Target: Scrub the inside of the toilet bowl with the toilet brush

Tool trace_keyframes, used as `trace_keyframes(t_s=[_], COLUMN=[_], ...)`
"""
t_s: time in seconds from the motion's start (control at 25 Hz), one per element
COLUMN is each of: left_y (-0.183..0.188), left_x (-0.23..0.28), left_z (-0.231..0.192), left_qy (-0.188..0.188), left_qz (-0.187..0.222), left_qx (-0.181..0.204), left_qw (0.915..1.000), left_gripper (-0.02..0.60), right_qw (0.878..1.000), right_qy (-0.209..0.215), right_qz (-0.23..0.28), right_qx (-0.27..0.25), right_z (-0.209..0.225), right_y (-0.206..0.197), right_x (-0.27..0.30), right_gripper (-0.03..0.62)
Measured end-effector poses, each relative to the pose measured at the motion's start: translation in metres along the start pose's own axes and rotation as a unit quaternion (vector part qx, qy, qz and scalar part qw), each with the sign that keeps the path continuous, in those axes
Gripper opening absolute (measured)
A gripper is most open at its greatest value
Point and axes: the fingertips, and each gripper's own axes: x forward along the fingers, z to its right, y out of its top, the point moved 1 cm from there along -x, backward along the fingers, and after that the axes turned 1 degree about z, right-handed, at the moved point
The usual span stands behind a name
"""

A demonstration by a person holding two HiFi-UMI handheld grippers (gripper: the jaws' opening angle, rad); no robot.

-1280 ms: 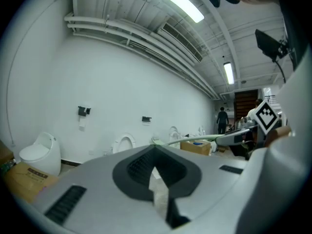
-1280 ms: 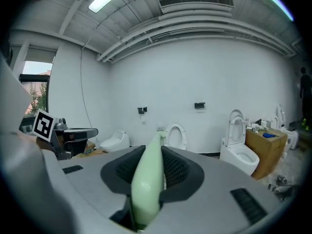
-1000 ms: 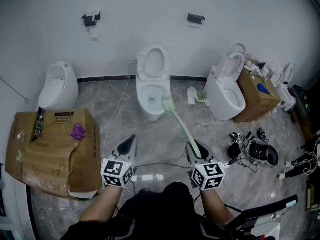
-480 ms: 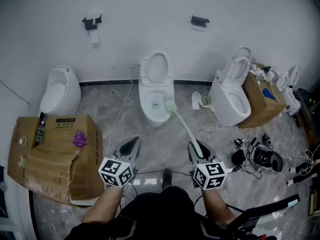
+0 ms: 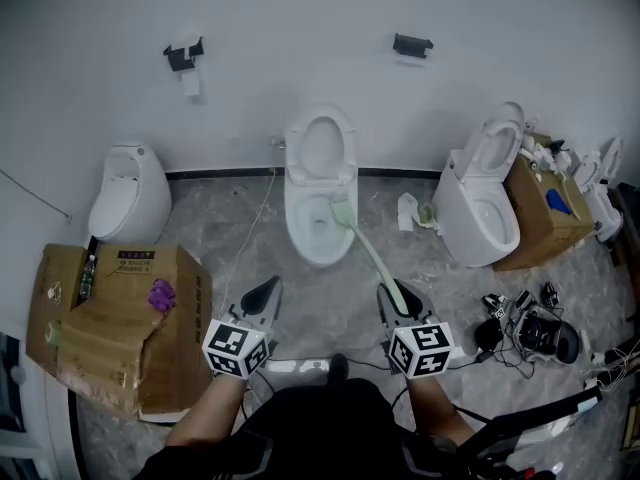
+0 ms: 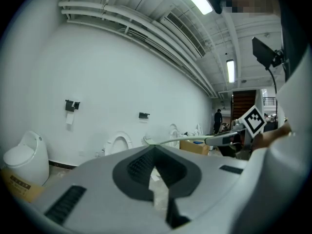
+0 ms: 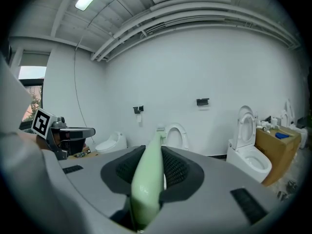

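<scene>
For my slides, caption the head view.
Right hand-held gripper holds green toilet brush at middle toilet's bowl; left hand-held gripper shut.

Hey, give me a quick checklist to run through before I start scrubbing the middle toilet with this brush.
1. Right gripper shut on the pale green long-handled toilet brush: ok.
2. Brush head down inside the white middle toilet bowl: not ok, it is over the rim nearest the right gripper.
3. Lid raised: ok.
4. Left gripper shut, empty, short of the bowl: ok.
5. Brush head touching porcelain: cannot tell.

Bright ceiling strip lighting; heavy fisheye edge distortion.
</scene>
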Motion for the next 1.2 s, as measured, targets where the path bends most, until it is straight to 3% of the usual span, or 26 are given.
trace_keyframes(t_s=[0.2,0.64,0.92,1.2], left_y=[0.003,0.011,0.011,0.007], left_x=[0.040,0.119,0.141,0.179], left_z=[-0.008,0.007,-0.012,-0.047], left_qy=[0.014,0.019,0.020,0.004], left_qz=[-0.018,-0.036,-0.042,-0.037], left_qx=[-0.018,-0.010,-0.006,-0.026], left_qw=[0.9996,0.9991,0.9989,0.9990], left_gripper=[0.008,0.008,0.008,0.008], right_qw=[1.000,0.999,0.999,0.999], right_qy=[0.012,0.037,0.040,0.031], right_qz=[0.000,-0.003,-0.011,-0.023], right_qx=[0.007,0.012,0.014,-0.001], right_z=[0.038,0.112,0.117,0.117], right_y=[0.009,0.013,0.014,0.021], right_x=[0.028,0.064,0.091,0.134], right_gripper=[0.106,0.106,0.106,0.106])
